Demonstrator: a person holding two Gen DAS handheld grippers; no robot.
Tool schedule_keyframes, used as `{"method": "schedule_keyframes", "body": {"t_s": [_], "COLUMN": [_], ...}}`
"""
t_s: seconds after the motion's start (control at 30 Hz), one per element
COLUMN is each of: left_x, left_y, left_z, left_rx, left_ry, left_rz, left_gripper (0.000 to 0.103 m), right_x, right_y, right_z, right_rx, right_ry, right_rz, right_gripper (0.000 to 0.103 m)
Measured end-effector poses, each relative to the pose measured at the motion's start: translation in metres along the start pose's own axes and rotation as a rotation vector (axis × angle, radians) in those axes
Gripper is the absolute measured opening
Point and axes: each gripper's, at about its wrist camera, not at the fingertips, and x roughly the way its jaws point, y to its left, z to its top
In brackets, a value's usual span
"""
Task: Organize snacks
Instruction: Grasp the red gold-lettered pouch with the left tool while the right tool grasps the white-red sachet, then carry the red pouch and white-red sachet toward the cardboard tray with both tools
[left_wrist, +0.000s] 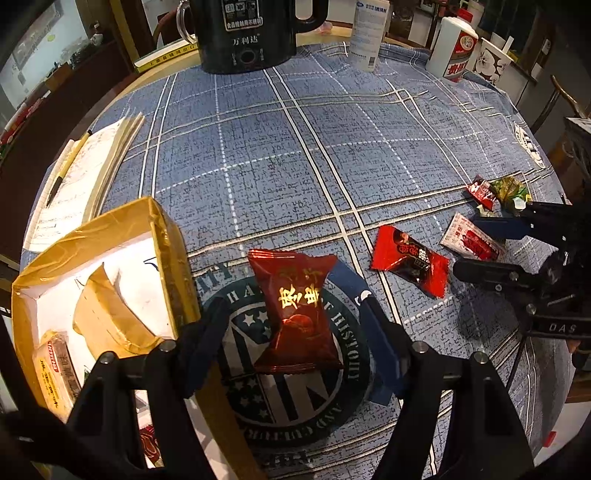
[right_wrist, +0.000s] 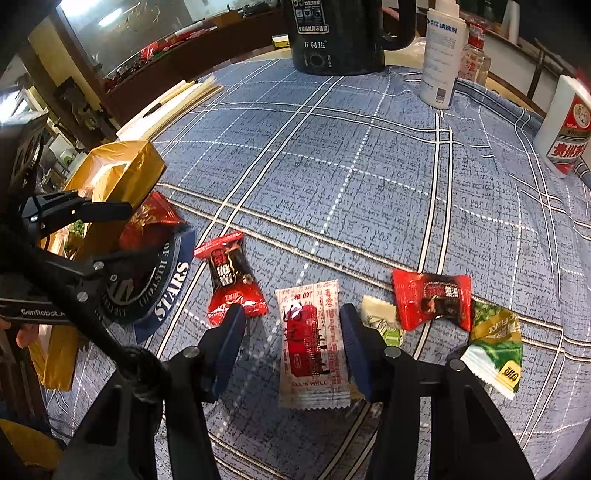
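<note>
Left wrist view, left gripper (left_wrist: 291, 314) jaws apart astride dark red snack packet (left_wrist: 297, 314) on blue plaid tablecloth (left_wrist: 295, 147), gold box (left_wrist: 92, 280) beside; right wrist view, right gripper (right_wrist: 291, 325) jaws apart flanking white-and-red sachet (right_wrist: 312, 343), untouched.

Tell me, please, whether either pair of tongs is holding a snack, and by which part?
Neither, apparently. The left tongs straddle the dark red foil packet; the right tongs straddle the white-and-red sachet. Gaps show beside both.
</note>
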Motion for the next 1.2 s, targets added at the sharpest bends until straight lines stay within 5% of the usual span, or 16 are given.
{"method": "schedule_keyframes", "body": {"t_s": [0.27,0.37,1.2], "left_x": [0.010,0.009,-0.026], "left_y": [-0.004,-0.005,-0.010], "left_z": [-0.001,-0.002,-0.033], "left_rx": [0.006,0.003,-0.007], "left_ry": [0.034,0.032,-0.019], "left_rz": [0.011,-0.002,-0.113], "left_gripper": [0.037,0.033,0.030], "right_x": [0.001,0.000,-0.032], "right_y": [0.006,0.006,0.032], "right_z": [-0.008,-0.010,-0.036], "right_rx": [-0.001,0.013,0.148], "right_ry": [-0.042,-0.054,-0.114], "right_rz": [-0.059,-0.071,-0.019], "right_gripper": [0.031,0.028,0.026]}}
